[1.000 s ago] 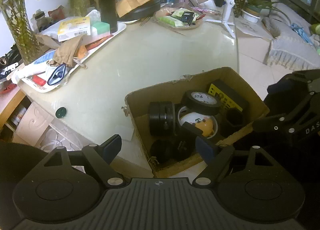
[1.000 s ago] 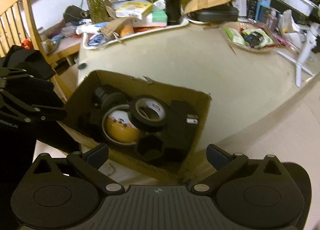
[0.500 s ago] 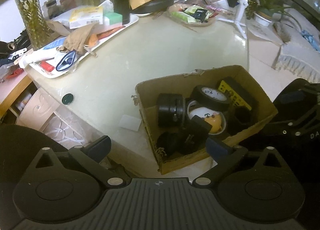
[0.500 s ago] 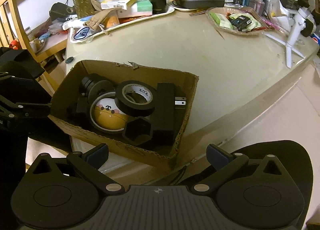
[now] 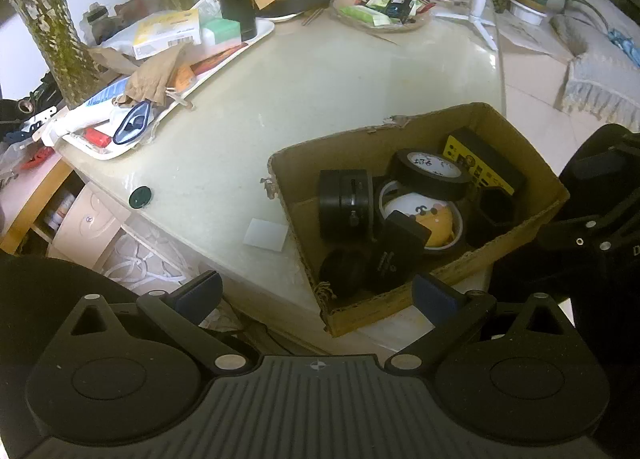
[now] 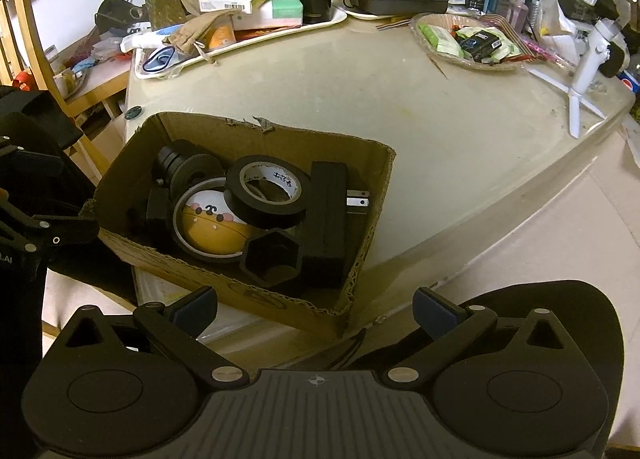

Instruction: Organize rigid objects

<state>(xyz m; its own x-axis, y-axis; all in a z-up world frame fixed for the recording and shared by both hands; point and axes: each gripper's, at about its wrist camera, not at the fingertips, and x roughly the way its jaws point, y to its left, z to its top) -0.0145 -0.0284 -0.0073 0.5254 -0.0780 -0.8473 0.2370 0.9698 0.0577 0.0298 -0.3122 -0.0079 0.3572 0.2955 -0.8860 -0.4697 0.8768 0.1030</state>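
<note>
Both claws, left [image 5: 316, 297] and right [image 6: 315, 306], gape empty above the box [image 6: 362, 195]; tape [image 6: 267, 192], ball [image 6: 212, 227] and black parts look packed, little left to gather.

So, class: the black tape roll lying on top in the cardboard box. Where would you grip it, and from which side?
Grip the tape roll from above, one jaw in its open core and one outside, pinching the wall. It lies tilted on top of the yellow ball, hole upward, nothing over it; the box walls probably block a sideways approach.
</note>
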